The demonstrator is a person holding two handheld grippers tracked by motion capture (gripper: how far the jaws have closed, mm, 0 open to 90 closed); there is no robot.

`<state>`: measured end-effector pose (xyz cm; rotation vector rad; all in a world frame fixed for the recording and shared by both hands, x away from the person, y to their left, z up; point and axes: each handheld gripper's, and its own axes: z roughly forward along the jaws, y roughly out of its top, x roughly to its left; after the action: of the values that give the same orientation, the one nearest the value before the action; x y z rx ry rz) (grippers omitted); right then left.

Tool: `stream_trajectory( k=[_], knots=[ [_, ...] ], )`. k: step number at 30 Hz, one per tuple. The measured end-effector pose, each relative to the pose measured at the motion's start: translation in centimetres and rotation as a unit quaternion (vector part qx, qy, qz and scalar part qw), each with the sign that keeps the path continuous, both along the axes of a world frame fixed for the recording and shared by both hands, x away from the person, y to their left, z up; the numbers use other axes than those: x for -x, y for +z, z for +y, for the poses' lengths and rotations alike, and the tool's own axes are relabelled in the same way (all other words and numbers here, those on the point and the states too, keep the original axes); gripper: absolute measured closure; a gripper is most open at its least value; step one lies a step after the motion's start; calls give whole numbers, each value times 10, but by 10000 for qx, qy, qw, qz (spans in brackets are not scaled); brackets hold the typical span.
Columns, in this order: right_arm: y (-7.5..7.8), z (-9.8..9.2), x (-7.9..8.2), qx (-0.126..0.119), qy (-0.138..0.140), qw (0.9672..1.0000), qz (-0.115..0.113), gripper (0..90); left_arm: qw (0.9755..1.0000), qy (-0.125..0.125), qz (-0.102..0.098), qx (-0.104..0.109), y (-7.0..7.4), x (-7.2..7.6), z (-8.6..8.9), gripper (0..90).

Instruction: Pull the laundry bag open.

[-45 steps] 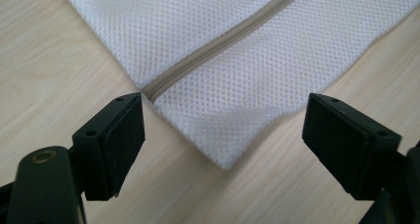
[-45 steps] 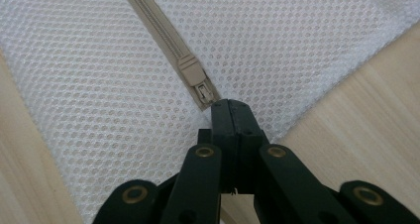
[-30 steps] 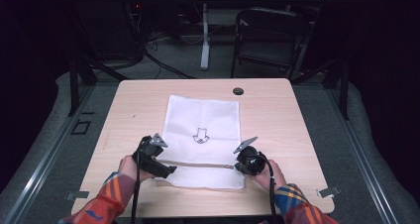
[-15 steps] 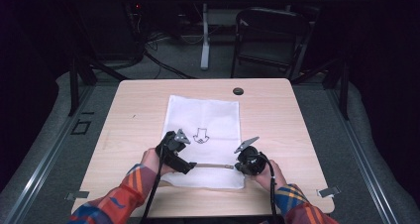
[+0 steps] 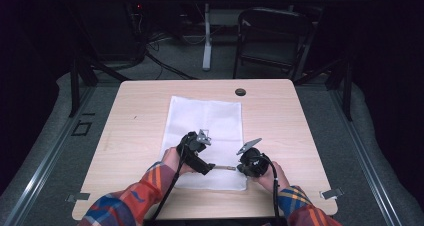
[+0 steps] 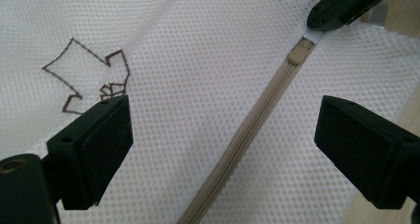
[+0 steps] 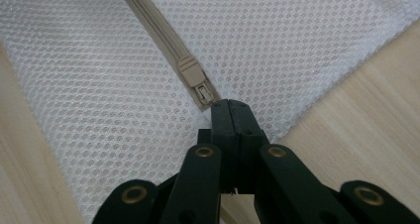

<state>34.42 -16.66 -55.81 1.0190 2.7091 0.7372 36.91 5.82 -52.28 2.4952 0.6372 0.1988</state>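
Since the earlier frames the left gripper has travelled rightward from the bag's left near corner toward the middle of its near edge, closing most of the distance to the right gripper, which has kept its place; the beige line between the two is now short.

On the left of the pale wood-grain table, a plaid sleeve leads up to the hand on the left gripper. Its jaws have just been opening and stand wide, nothing between the pads: in the left gripper view two blocky matte-black pads hang apart over the fabric, not touching it.

Beneath them lies the white mesh bag, a flat rectangle of fine honeycomb netting spread smooth at the table's centre. Stitched into it in thin brown thread is an angular outline with sharp corners.

Right of that stitching runs the beige zipper, a narrow ribbed band, closed along its visible length and ending at a small rounded slider.

Farthest right, the right gripper is clamped tight on the bag's corner just past the slider; in its own view the slim black jaws meet flat against each other, pinching the mesh edge at the zipper's end, with bare wood beside.
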Motion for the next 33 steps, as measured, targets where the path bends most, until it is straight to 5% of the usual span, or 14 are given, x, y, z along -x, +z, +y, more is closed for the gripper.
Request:
stream_trajectory(
  k=[7,15,22,33],
  knots=[
    [0,-1,0,-9,29,10000,11,900,9997,-219,81,-23,-11,0,-19,110],
    [0,-1,0,-34,26,10000,5,900,9979,-568,248,167,-24,4,-41,314],
    [-1,-1,0,-90,13,9999,-48,900,9958,-817,333,228,-32,4,-50,595],
    [-1,-2,1,-50,55,9999,-71,900,9942,-943,446,258,-40,0,-57,765]
  ],
)
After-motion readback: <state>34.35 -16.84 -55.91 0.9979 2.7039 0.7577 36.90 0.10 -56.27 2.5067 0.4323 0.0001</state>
